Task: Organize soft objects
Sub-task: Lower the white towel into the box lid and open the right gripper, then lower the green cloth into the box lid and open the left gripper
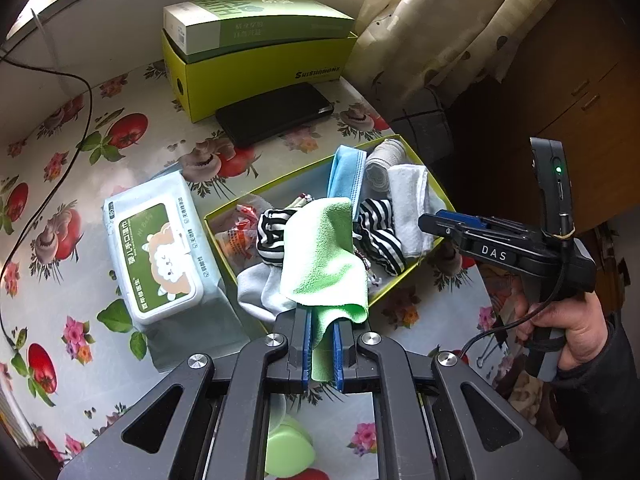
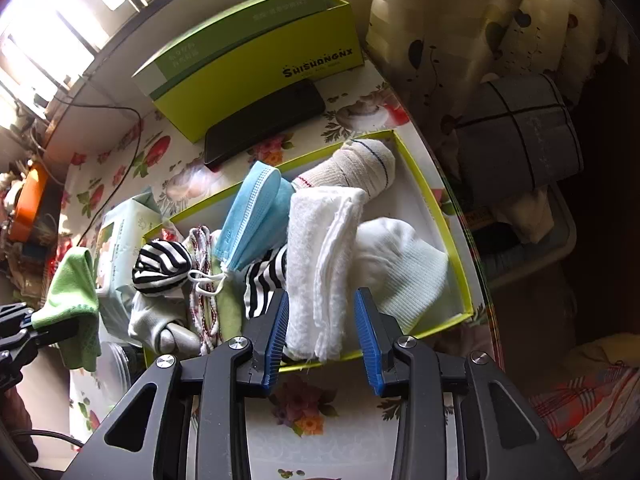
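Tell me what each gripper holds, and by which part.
Left gripper pinches the green cloth by its lower edge. Right gripper holds nothing.

The right gripper (image 2: 323,336) hangs at six o'clock with its fingers (image 2: 277,334) parted around the near end of a folded white towel (image 2: 320,264), which lies in a yellow-rimmed tray (image 2: 452,236) beside a blue face mask (image 2: 252,220) at ten o'clock.
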